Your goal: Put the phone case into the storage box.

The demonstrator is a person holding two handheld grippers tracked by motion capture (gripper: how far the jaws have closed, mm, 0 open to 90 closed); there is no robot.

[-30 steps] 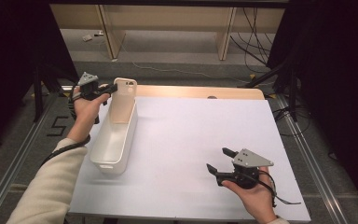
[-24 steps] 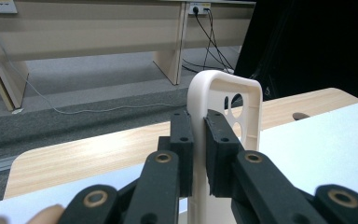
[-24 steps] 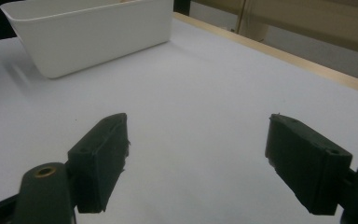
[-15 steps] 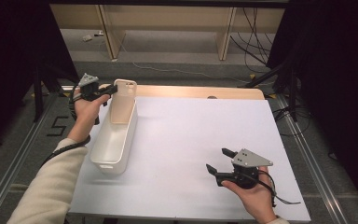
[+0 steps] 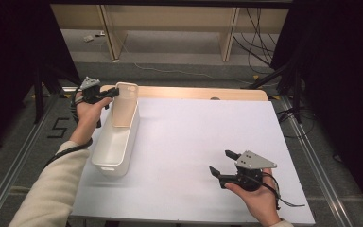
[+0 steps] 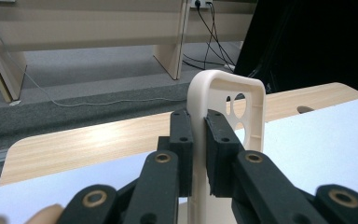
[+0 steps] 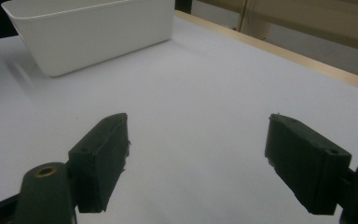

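At the left edge of the white table surface (image 5: pixel 184 142), the left gripper (image 5: pixel 109 94) is clamped on the rim of a cream-coloured plastic phone case (image 5: pixel 125 105); the left gripper view shows both black pads pressed against the case edge (image 6: pixel 200 140). The case stands upright and tilted, with its lower end inside the far end of a long white plastic bin (image 5: pixel 114 142). Well apart, near the front right of the table, the right gripper (image 5: pixel 222 164) rests in the person's hand with its jaws spread wide and nothing between them (image 7: pixel 196 163).
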